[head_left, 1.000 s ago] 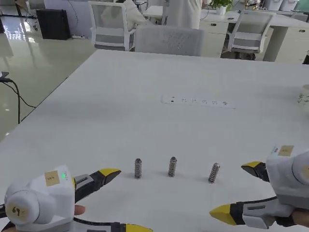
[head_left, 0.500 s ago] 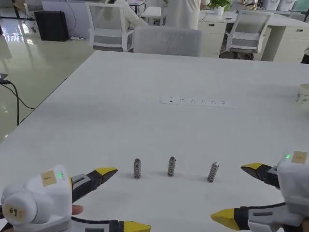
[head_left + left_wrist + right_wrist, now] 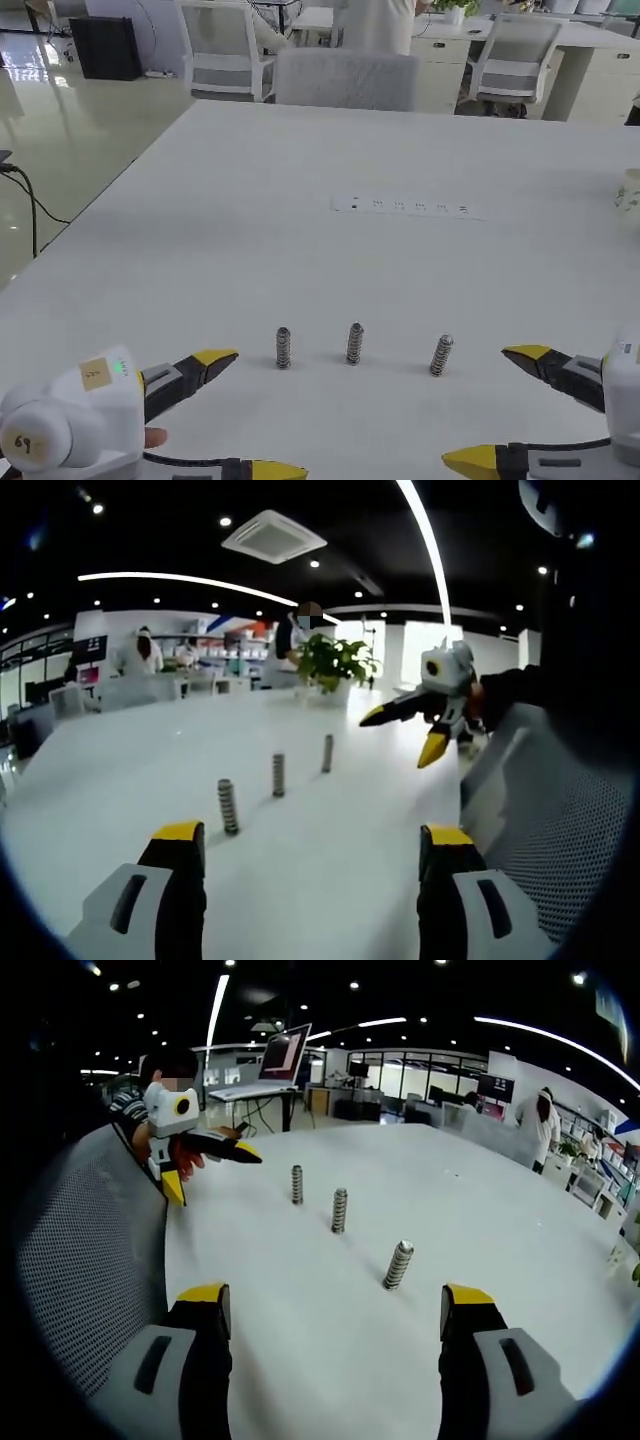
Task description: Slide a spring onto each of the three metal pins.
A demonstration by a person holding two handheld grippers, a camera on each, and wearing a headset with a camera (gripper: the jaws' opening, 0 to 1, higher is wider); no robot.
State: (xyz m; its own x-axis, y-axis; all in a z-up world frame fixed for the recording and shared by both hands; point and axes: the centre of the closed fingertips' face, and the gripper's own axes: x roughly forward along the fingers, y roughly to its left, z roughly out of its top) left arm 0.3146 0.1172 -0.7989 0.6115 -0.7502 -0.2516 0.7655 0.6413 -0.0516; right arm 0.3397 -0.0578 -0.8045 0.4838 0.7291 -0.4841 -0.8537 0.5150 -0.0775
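While gaping wide, left gripper [image 3: 255, 412]: carrying nothing
Right gripper [image 3: 490, 406]: gaping too, carrying nothing
Springs [image 3: 354, 343]: standing upright, rowed between both fingertip pairs
Handling: likely proving light, squashy; pinching mid-coil gently

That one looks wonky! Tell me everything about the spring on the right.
The right spring is a small, silvery metal coil. It stands on the white table at the end of a row, right of the middle spring. Its top leans a little to the right. Only the table touches it; nothing grips it.
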